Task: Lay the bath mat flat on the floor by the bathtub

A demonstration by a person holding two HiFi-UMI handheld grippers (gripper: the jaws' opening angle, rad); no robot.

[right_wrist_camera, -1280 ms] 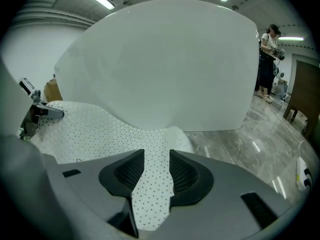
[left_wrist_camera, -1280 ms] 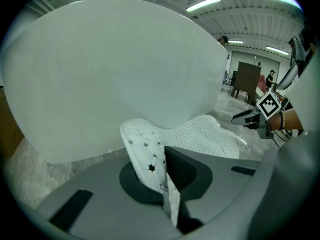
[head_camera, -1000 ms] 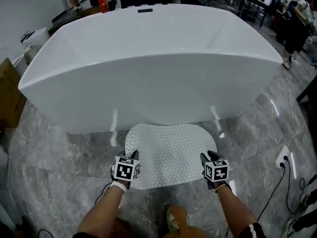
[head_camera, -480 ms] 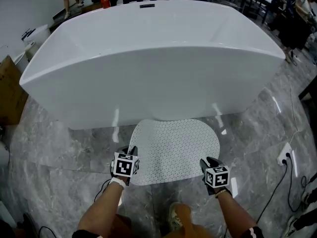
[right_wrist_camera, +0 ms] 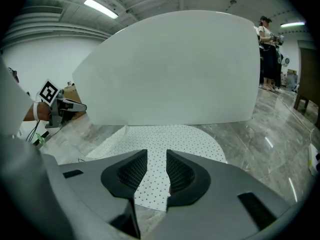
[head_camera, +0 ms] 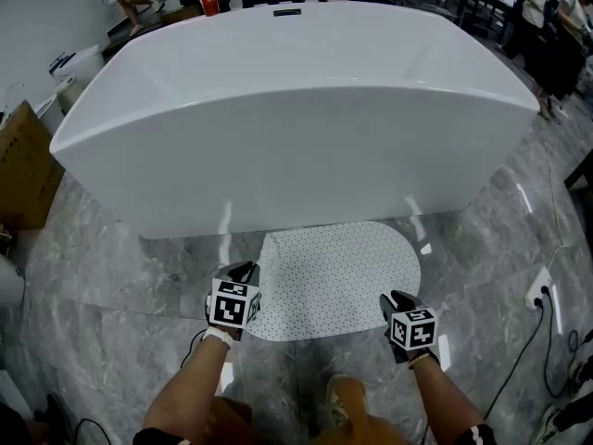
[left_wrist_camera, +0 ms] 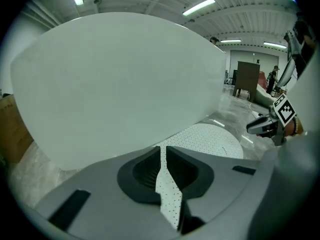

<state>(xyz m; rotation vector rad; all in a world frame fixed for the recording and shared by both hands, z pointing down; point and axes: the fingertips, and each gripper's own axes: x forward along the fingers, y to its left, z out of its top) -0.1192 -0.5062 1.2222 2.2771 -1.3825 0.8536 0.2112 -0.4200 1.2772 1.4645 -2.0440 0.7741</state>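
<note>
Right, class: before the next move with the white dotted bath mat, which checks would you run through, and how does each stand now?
1. Grip of the left gripper on the white dotted bath mat: ok, jaws closed on its near left corner.
2. Release by the right gripper: ok, jaws apart though they have just been closing a little; nothing is pinched, the mat lies below the gap.
3. Mat flat on the grey marble floor: not ok, the held corner is lifted.
4. Mat beside the glossy white bathtub: ok, far edge at its base.
5. Mat touching the tub: cannot tell.
</note>
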